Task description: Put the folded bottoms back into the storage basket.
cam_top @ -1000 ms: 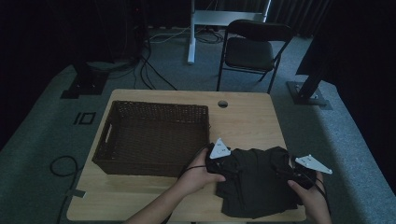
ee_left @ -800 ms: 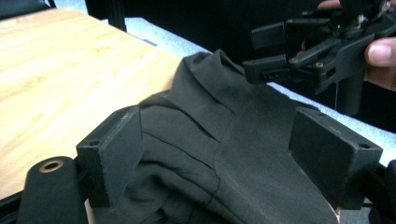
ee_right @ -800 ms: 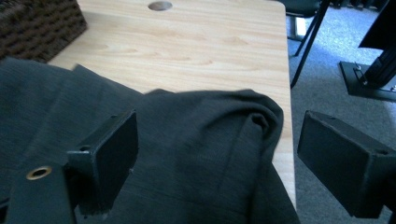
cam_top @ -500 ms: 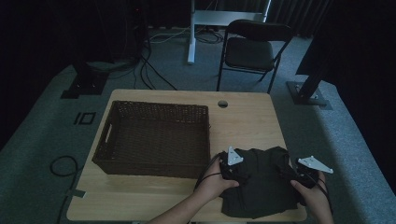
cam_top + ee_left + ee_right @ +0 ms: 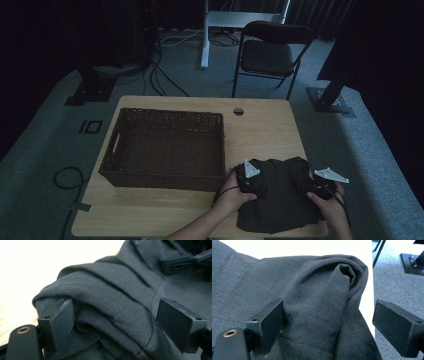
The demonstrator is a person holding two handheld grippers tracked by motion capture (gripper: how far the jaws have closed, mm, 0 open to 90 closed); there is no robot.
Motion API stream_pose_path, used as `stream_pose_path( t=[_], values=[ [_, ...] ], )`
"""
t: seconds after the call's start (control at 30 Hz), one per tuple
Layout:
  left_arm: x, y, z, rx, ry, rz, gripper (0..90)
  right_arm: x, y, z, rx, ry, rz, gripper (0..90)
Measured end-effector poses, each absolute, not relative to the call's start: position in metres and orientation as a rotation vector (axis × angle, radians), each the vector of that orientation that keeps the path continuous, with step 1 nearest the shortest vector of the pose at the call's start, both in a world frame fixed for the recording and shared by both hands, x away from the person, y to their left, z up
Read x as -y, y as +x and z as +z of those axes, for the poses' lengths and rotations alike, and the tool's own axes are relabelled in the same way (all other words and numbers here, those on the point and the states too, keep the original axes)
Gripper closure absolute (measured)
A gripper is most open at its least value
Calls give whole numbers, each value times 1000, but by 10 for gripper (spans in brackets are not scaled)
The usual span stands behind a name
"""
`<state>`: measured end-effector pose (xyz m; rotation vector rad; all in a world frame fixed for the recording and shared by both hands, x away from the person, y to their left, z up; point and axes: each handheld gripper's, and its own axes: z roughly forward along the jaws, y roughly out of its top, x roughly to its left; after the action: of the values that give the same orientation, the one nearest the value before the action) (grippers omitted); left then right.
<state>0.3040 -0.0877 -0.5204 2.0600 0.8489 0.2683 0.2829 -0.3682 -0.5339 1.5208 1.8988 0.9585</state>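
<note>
1. A dark grey, soft cloth garment lay bunched up on the near right part of the light wooden table.
2. The left gripper sat on the left side of the garment, with a person's hand wrapped around it.
3. In the left gripper view, its two black jaws stood wide apart. A thick fold of the garment filled the space between them. The left jaw touched the fold, but the right one had a small gap beside it, so the claw was not squeezing. The jaws had just been opening a little more.
4. The right gripper sat on the right side of the garment, near the table's right edge.
5. In the right gripper view, its jaws were also wide apart. A rolled-up lump of the garment rose between them. The right jaw stood clear of the cloth.
6. A dark brown woven basket with a handle hole stood just left of the garment, on the left half of the table.
7. A black folding chair stood on the grey carpet, far behind the table.
</note>
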Motion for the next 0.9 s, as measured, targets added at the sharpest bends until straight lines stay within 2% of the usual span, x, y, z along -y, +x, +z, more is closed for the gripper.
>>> stream_pose_path(
  t=[0.23, 0.4, 0.73, 0.77, 0.83, 0.9],
  values=[
    [93, 308, -533, -875, 2064, 311, 119, 369, 288, -540, -1904, 1595, 1006, 106],
    [96, 310, -543, -899, 2059, 260, 20, 369, 290, -543, -1931, 1631, 1030, 124],
    [98, 317, -549, -927, 2040, 203, 23, 372, 294, -547, -1947, 1710, 1087, 157],
    [98, 318, -549, -924, 2045, 195, 28, 372, 294, -548, -1944, 1720, 1097, 178],
    [98, 320, -549, -911, 2053, 190, 55, 372, 294, -547, -1966, 1712, 1135, 282],
    [100, 320, -548, -896, 2063, 202, 95, 372, 294, -547, -1975, 1726, 1154, 332]
  ],
)
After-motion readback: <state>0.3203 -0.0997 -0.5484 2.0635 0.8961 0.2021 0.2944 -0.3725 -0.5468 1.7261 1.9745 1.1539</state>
